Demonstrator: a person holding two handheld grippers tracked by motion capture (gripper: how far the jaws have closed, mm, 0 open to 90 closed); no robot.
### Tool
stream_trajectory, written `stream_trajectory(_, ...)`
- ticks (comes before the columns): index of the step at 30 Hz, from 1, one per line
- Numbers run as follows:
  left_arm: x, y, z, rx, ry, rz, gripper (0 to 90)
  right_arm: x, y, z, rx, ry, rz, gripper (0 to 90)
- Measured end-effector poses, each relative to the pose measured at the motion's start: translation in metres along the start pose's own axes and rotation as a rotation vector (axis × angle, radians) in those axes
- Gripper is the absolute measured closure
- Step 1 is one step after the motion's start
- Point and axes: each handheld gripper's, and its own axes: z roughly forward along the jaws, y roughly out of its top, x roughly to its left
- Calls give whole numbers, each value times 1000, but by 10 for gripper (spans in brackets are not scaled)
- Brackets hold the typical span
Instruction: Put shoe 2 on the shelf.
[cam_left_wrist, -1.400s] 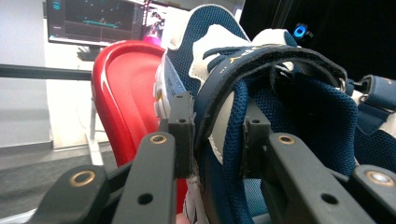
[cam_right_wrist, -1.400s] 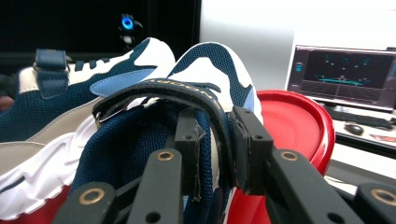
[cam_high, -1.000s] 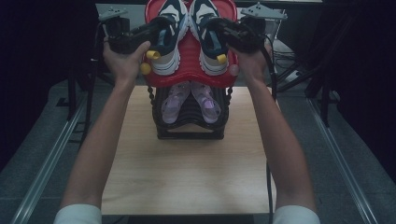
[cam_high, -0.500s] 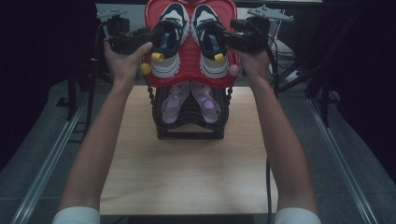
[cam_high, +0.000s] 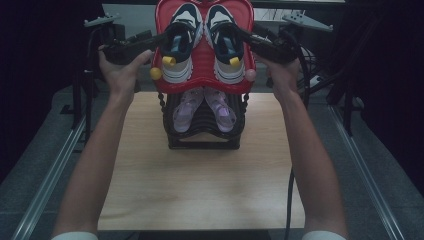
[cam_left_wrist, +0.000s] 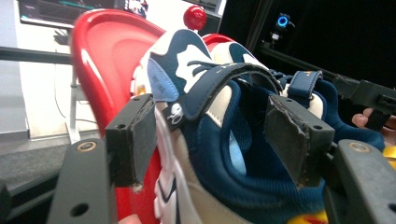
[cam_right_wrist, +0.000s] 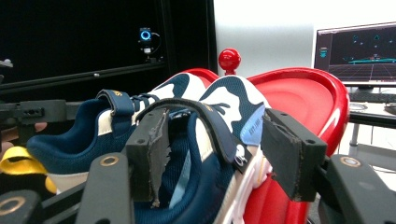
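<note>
a pale wooden table (cam_high: 200, 200) bears a black shoe rack (cam_high: 202, 132).

From my station I see a pale wooden tabletop (cam_high: 200, 190) on grey floor (cam_high: 395, 165), metal rails (cam_high: 47, 175) alongside, darkness around, and a lit monitor (cam_right_wrist: 357, 53) against a white wall (cam_right_wrist: 261, 32).

Both forearms extend forward from the bottom of the high view, roughly parallel, hands raised at the far end. The left gripper (cam_high: 162, 42) points inward to the right; its jaws have just been opening and stand wide. The right gripper (cam_high: 245, 37) points inward to the left, jaws likewise parted after opening.
</note>
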Motion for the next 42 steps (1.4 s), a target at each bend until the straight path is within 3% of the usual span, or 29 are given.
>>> stream_trajectory(8, 6, -6, -28, -17, -9, -17, 349, -2, -6, -22, -12, 17, -2, 431)
stream_trajectory(18, 16, -31, -59, -3, -19, -34, 350, -10, -28, -53, -30, 23, 8, 437)
stream_trajectory(29, 22, -63, -66, 31, -35, -53, 342, -29, -56, -82, -27, 0, 35, 455)
stream_trajectory(42, 27, -105, -74, 51, -41, -58, 344, -35, -103, -105, -4, -5, 31, 455)
